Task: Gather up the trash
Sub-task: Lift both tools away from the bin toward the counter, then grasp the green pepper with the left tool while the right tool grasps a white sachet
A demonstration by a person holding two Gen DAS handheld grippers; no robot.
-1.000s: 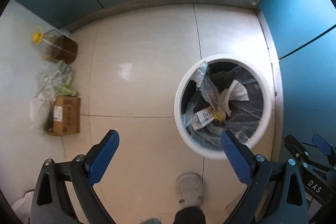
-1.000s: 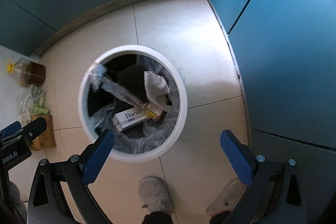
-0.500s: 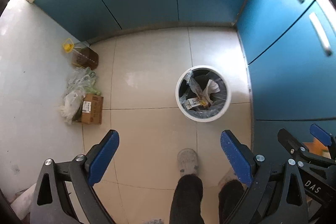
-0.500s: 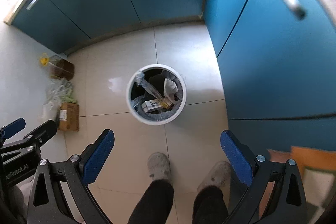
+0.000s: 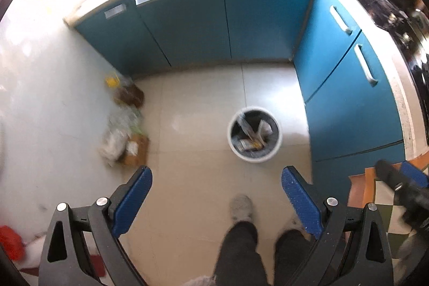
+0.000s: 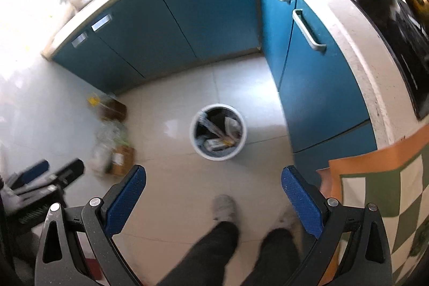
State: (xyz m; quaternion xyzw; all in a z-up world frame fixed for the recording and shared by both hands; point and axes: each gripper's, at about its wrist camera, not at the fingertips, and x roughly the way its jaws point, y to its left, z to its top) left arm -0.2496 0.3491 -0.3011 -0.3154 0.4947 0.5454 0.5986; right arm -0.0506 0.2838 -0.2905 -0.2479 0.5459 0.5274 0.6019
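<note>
A white round trash bin (image 5: 278,141) with a dark liner stands on the tiled floor, holding a plastic bottle, crumpled paper and a small box. It also shows in the right wrist view (image 6: 242,141). My left gripper (image 5: 215,180) is open and empty, high above the floor. My right gripper (image 6: 213,178) is open and empty too, high above the bin. The right gripper also shows at the right edge of the left wrist view (image 5: 402,178), and the left gripper at the left edge of the right wrist view (image 6: 51,173).
Blue cabinets (image 5: 228,23) line the back and right under a pale counter. An oil jug (image 5: 126,93), plastic bags (image 5: 118,136) and a cardboard box (image 5: 136,152) sit by the left wall. The person's legs and slippers (image 5: 241,205) stand below. A checkered cloth (image 6: 388,192) lies at right.
Both grippers have risen far above the bin, so it looks much smaller. The counters, cabinet handles and checkered cloth have come into view. Both stay open and empty.
</note>
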